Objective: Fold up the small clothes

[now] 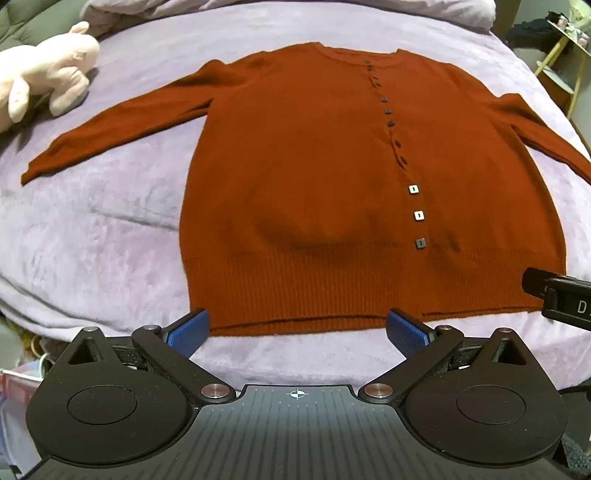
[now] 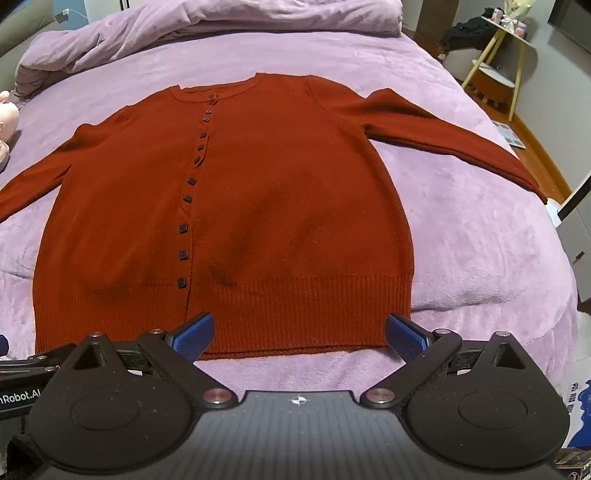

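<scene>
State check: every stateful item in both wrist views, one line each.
cardigan: spread flat, front up, buttoned, unfolded
sleeves: both stretched out sideways
left gripper: open, empty, at the hem
right gripper: open, empty, at the hem
duvet: bunched at the bed's far end
plush toy: lying beside the left sleeve

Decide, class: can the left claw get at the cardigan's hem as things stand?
Probably yes. The left claw stands open just short of the cardigan's hem, and only bare blanket lies between them.
</scene>
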